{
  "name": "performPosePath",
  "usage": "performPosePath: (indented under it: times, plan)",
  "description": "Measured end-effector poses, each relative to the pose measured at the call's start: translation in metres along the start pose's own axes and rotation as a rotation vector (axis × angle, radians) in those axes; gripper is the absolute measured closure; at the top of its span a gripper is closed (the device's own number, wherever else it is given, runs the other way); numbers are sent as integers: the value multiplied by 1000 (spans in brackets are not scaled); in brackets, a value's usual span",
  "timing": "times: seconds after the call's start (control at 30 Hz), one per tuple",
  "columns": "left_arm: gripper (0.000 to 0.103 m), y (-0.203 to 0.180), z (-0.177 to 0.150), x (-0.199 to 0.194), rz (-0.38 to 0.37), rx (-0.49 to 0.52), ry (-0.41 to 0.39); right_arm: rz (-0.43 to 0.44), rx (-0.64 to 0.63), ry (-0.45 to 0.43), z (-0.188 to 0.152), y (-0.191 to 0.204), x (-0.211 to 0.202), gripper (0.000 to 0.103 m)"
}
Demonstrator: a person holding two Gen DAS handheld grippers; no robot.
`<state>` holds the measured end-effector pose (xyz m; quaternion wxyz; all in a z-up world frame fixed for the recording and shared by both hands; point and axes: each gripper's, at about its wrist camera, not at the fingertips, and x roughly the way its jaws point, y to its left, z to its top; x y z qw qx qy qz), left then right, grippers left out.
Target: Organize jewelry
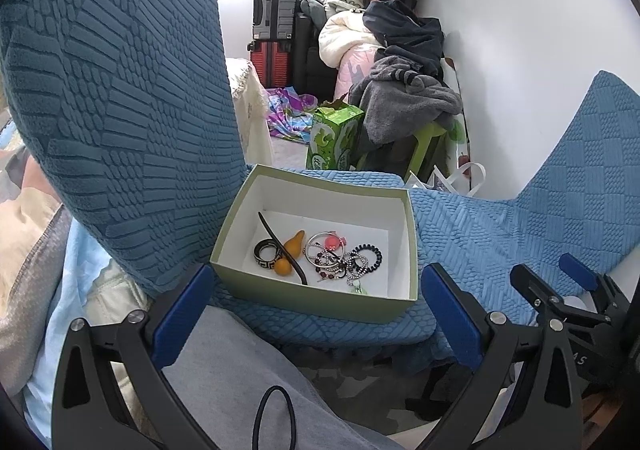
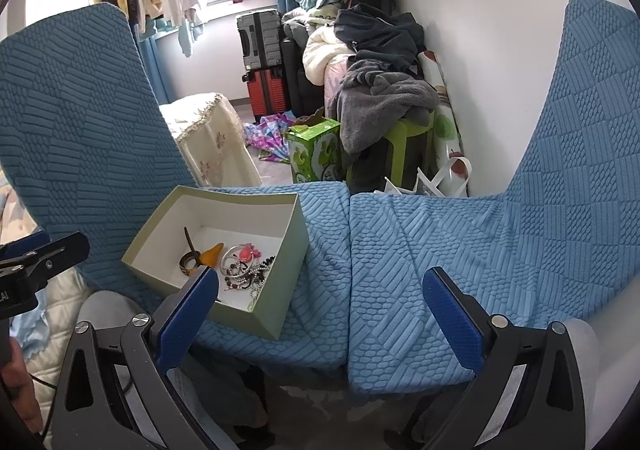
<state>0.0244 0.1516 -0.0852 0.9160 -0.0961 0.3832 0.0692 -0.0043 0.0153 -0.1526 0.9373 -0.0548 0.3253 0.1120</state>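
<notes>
A pale green box [image 1: 304, 300] with a white inside sits on a blue chair seat [image 1: 460, 234]. In it lie a black-and-white ring [image 1: 267, 252], an orange pear-shaped clip [image 1: 289, 253], a black hair stick [image 1: 280, 242], a silver hoop with a pink charm [image 1: 325, 244] and a tangle of beaded bracelets [image 1: 352, 262]. My left gripper [image 1: 316, 318] is open and empty just before the box. My right gripper [image 2: 320, 314] is open and empty over the seats, with the box [image 2: 276, 282] at its left finger. A black hair tie [image 1: 274, 418] lies on my grey trouser leg.
Two blue-covered chairs stand side by side, their backs [image 1: 112, 90] [image 2: 580, 122] at left and right. Behind are a green carton [image 1: 334, 134], a green stool under piled clothes [image 1: 404, 106], suitcases [image 1: 272, 38] and a white wall [image 1: 520, 30].
</notes>
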Motion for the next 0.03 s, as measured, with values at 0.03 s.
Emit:
performPosePath:
  times: [0.03]
  plan:
    - [0, 0, 0, 0, 0, 2, 1, -5, -2, 5, -1, 0, 2, 0]
